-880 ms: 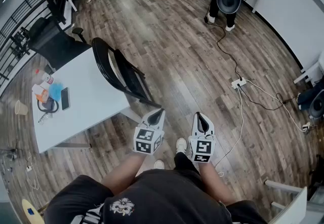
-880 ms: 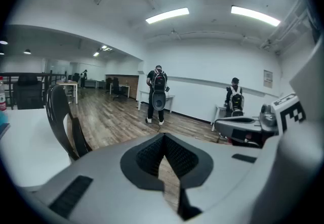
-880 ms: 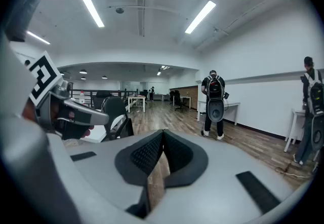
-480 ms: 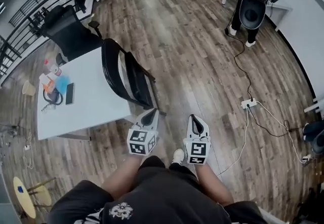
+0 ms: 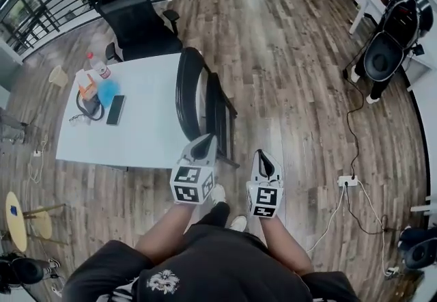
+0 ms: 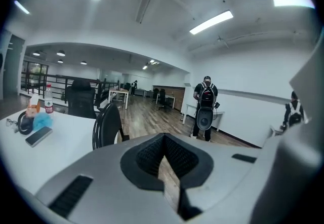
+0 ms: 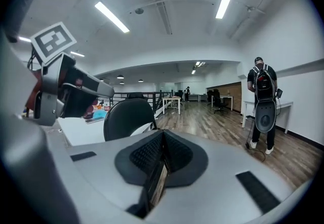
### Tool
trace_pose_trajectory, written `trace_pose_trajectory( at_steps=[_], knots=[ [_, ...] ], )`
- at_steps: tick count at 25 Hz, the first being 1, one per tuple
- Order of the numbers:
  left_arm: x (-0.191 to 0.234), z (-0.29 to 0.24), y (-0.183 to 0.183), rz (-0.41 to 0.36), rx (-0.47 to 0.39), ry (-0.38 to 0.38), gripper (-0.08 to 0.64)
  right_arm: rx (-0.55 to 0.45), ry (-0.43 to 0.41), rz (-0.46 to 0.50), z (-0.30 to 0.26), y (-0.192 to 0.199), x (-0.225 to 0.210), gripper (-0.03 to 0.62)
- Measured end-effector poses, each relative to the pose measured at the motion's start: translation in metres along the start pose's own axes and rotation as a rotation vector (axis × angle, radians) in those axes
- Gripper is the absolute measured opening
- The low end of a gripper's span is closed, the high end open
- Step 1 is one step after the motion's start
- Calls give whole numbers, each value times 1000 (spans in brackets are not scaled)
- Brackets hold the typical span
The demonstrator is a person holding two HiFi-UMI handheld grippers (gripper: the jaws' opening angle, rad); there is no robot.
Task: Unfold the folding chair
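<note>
Standing folded against the edge of the white table (image 5: 147,131), the black folding chair (image 5: 216,113) was just ahead of both grippers. The left gripper (image 5: 204,144) and the right gripper (image 5: 263,160) were held near it, each clenched on nothing, above the wooden floor (image 5: 293,82).

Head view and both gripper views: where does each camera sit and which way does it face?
Head view: on the person's head, steeply down at the folded black metal chair beside the white rectangular table; forearms, left tool, right tool show.
Left gripper view: on the left tool, facing roughly level across the room; its shut jaws show.
Right gripper view: on the right tool, facing likewise; shut jaws and the left tool show.
Shared: both gripper views show the chair and a standing person with a black backpack.
</note>
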State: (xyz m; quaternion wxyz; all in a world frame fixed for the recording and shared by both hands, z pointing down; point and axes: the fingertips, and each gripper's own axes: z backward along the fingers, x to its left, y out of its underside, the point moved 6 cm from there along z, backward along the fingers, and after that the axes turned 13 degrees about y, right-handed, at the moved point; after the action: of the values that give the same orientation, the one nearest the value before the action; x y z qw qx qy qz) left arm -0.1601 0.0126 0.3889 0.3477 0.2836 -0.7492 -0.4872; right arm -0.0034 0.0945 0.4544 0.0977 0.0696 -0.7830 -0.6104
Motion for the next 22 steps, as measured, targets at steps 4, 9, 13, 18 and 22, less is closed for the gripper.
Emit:
trace_pose_trajectory(
  at_steps=[4, 9, 13, 18, 22],
  knots=[
    [42, -14, -24, 8, 2, -31, 5, 14, -60, 32, -54, -19, 31, 15],
    [100, -21, -48, 3, 32, -139, 5, 53, -100, 31, -116, -30, 73, 15],
    [145, -25, -64, 16, 69, -222, 8, 133, -110, 15, -163, -23, 108, 15],
    [184, -32, -65, 62, 128, -251, 181, 238, -178, 42, -203, -9, 143, 129],
    [210, -54, -53, 129, 191, -263, 186, 335, -202, 92, -239, 16, 158, 211]
  ],
)
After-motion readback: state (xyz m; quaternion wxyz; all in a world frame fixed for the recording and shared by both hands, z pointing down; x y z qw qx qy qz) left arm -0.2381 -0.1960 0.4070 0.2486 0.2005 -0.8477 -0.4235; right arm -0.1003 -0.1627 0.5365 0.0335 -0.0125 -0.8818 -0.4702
